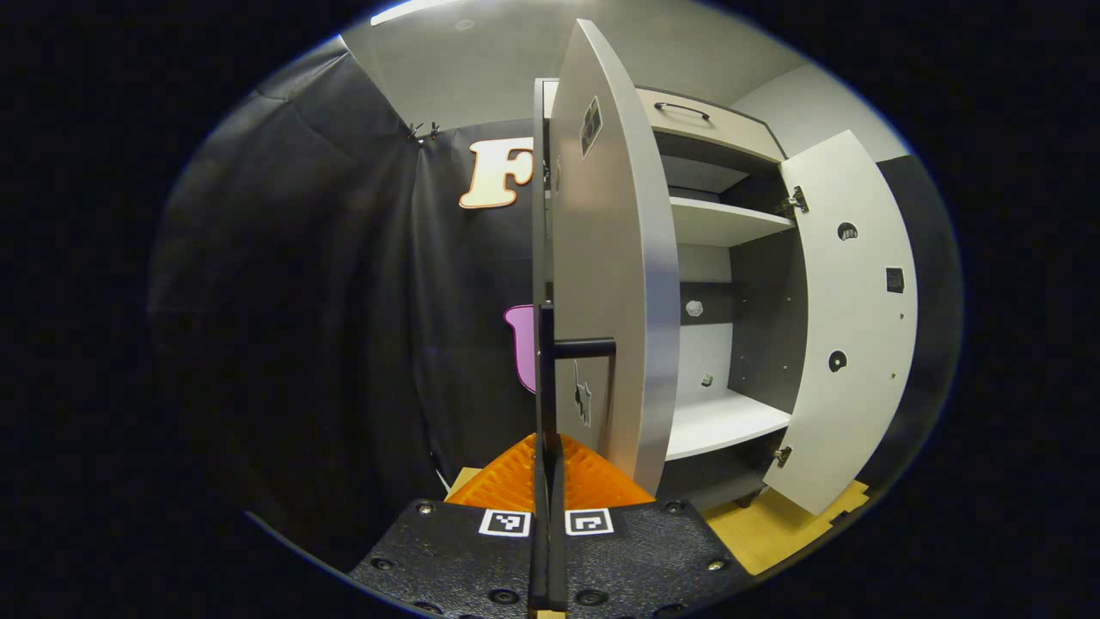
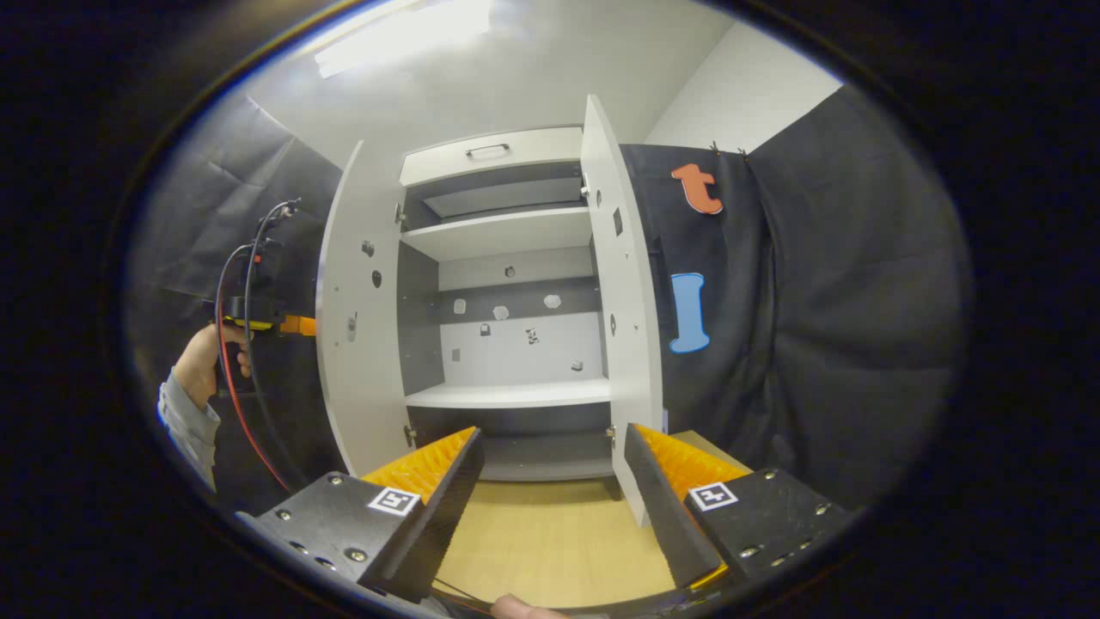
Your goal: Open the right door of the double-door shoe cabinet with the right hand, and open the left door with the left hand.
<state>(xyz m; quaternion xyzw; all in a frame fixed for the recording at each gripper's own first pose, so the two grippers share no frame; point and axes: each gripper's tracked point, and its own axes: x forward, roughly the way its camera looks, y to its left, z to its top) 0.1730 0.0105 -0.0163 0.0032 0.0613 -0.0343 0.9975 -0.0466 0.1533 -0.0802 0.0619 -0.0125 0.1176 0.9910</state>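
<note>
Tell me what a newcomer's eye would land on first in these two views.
The shoe cabinet stands wide open mid-frame in the right gripper view, its bare shelves showing between both swung-out doors. In the left gripper view, the left door rises edge-on right ahead, the left gripper shut with its jaws together by the dark handle. The right gripper hangs open before the cabinet, clear of the right door.

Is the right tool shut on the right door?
No, the right tool stands open, apart from the right door.
</note>
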